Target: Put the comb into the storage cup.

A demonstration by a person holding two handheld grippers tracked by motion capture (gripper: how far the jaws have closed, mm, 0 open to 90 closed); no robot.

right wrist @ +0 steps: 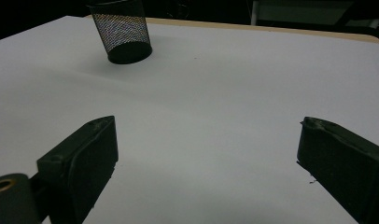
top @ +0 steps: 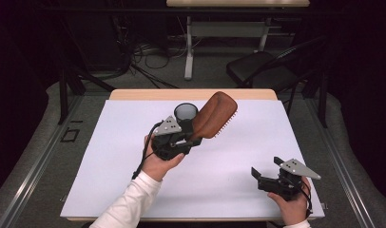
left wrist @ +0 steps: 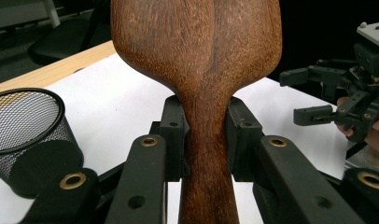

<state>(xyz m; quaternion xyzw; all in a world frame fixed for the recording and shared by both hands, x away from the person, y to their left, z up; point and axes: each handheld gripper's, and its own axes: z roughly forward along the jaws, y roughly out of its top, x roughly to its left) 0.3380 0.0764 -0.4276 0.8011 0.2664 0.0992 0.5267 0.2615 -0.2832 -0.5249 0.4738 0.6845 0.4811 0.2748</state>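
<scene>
**Wooden brush held aloft beside mesh cup**

Gripping by its narrow neck, the left gripper [top: 190,137] is holding the brown wooden paddle hairbrush [top: 214,115] above the white table sheet [top: 110,156], centre frame.

- Axis: running lower left to upper right, head leading, bristles facing lower right.
- Risk: top-heavy head pivoting or slipping between the jaws, possibly knocking the black wire-mesh cup [top: 185,112] just behind.
- Right gripper [top: 267,175]: lower right, jaws standing wide, holding nothing.

The left hand-held gripper [top: 193,135] is raised mid-scene, angled forward and to the right, jaws clamped. The left forearm, in a white sleeve, comes in from the bottom edge. The right hand-held gripper [top: 265,174] sits low at the near right, jaws spread wide, pointing left.
</scene>
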